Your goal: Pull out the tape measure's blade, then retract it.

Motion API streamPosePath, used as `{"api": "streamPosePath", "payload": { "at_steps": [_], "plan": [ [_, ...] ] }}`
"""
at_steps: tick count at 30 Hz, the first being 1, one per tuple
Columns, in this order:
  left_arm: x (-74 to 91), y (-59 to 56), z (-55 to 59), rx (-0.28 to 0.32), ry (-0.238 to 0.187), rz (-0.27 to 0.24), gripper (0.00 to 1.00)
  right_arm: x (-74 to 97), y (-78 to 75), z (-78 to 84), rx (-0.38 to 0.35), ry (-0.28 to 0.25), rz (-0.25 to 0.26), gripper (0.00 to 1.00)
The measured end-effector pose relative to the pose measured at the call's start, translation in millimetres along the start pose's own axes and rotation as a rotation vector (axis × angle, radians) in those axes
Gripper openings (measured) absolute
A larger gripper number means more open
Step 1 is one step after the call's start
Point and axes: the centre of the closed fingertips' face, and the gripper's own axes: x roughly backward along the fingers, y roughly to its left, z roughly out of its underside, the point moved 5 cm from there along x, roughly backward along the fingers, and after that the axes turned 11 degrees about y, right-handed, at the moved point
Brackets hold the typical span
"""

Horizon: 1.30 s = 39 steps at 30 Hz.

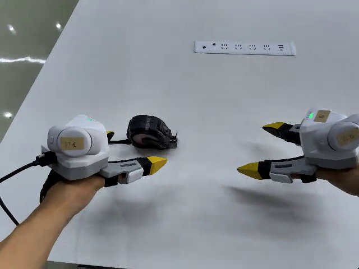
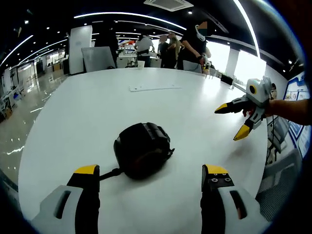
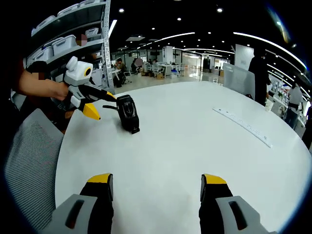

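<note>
No legible text or numbers

This is a large open-plan office or lab floor. The work surface is a wide, round-edged white table point(image 1: 224, 123) with a white multi-socket power strip point(image 1: 244, 47) lying on it at twelve o'clock in the head view. A glossy floor point(image 1: 25, 50) mirrors ceiling lamps at ten o'clock. In the left gripper view, long light strips point(image 2: 126, 14) cross a dark ceiling. People point(image 2: 195, 41) stand beyond the table at one o'clock, beside bright windows point(image 2: 248, 66). In the right gripper view, metal shelving point(image 3: 105, 44) holding storage bins point(image 3: 68, 44) rises at ten o'clock. A grey mesh chair point(image 3: 29, 161) stands at eight o'clock, and further desks point(image 3: 165, 68) recede at twelve o'clock.
</note>
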Motion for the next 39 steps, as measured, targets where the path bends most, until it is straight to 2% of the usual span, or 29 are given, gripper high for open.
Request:
{"api": "streamPosePath", "payload": {
  "at_steps": [4,7,14,17,22,25,28,39],
  "plan": [
    [2.7,-0.1,2.4,-0.019,-0.003,0.004,0.84,10.4,1.6,8.8,-0.011,-0.01,0.022,0.73],
    [5.3,-2.4,5.2,-0.039,-0.012,0.009,0.84,18.9,3.2,14.6,-0.03,-0.04,0.045,0.75],
    [10.2,-9.7,12.1,-0.079,-0.029,0.028,0.86,30.5,9.0,23.5,-0.053,-0.076,0.063,0.81],
    [10.9,-12.6,16.4,-0.096,-0.022,0.036,0.87,34.0,12.0,26.9,-0.062,-0.082,0.068,0.82],
    [13.5,-15.8,22.0,-0.128,-0.018,0.046,0.89,38.5,15.4,32.1,-0.08,-0.098,0.085,0.87],
    [16.4,-15.7,23.2,-0.122,-0.031,0.048,0.9,39.8,18.5,34.2,-0.088,-0.104,0.086,0.88],
    [19.0,-18.3,23.2,-0.132,-0.051,0.051,0.93,40.6,21.3,35.8,-0.097,-0.114,0.088,0.91],
    [20.2,-22.6,22.1,-0.145,-0.074,0.062,0.99,42.7,27.1,32.3,-0.134,-0.153,0.108,0.99]
  ]
}}
